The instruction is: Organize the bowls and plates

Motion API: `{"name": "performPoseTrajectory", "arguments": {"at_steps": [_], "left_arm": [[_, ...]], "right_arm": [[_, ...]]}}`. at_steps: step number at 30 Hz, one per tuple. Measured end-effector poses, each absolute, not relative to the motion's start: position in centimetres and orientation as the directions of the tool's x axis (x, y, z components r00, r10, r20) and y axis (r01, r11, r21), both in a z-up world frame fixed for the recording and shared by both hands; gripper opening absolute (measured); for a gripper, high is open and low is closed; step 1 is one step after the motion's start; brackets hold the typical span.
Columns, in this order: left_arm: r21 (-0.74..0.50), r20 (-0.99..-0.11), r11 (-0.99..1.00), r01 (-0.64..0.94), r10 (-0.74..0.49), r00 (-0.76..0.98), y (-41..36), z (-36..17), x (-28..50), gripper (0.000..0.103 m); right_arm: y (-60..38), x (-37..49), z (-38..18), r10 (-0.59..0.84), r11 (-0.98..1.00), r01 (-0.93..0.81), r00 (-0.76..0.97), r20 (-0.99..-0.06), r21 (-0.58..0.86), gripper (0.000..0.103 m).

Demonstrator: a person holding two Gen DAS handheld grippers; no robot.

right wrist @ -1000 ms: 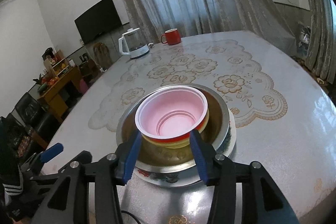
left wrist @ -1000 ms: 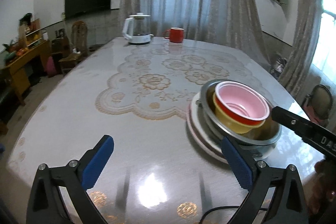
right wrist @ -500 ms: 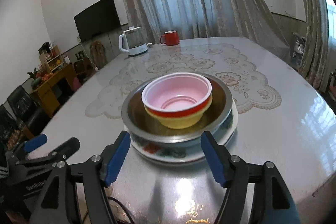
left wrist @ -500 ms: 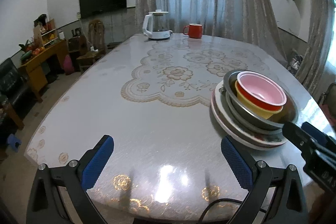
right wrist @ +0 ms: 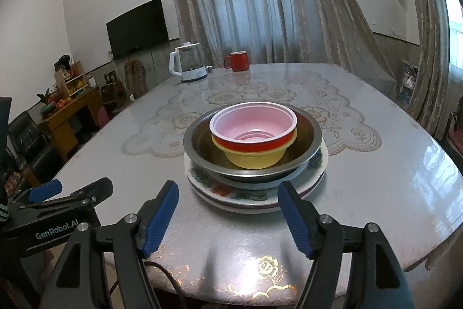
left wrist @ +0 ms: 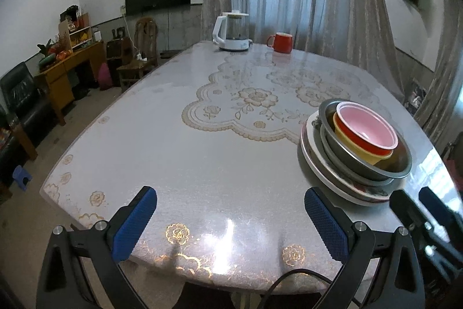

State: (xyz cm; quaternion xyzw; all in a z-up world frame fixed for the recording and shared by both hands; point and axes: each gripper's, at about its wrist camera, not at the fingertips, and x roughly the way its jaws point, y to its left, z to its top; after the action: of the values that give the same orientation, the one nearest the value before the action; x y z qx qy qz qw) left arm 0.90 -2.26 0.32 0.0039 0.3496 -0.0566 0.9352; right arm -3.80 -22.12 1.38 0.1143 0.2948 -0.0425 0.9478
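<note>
A stack stands on the table: floral plates [right wrist: 314,171] at the bottom, a steel bowl [right wrist: 199,144] on them, a yellow bowl [right wrist: 254,158] in it, and a red bowl with a pink inside [right wrist: 251,120] on top. The stack also shows at the right in the left wrist view [left wrist: 358,135]. My right gripper [right wrist: 228,215] is open and empty, just short of the stack near the table's front edge. My left gripper [left wrist: 231,219] is open and empty over the front edge, left of the stack.
A white kettle [right wrist: 188,67] and a red mug [right wrist: 238,60] stand at the far end of the lace-patterned table [right wrist: 376,187]. Chairs, a wooden sideboard [left wrist: 69,68] and a sofa are to the left.
Both grippers have pulled back from the stack toward the table's front edge. The right gripper's jaws, which stood around the red bowl, have opened wider and left it nested in the stack.
</note>
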Motion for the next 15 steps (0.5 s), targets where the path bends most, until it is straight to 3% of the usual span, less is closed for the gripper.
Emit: {"name": "performPoseTrajectory", "arguments": {"at_steps": [15], "left_arm": [[-0.043, -0.606, 0.994, 0.104, -0.109, 0.788, -1.1, 1.2, -0.9, 0.103]], "right_arm": [[-20.9, -4.5, 1.5, -0.030, 0.974, 0.149, 0.827, -0.561, 0.168, 0.078]]}}
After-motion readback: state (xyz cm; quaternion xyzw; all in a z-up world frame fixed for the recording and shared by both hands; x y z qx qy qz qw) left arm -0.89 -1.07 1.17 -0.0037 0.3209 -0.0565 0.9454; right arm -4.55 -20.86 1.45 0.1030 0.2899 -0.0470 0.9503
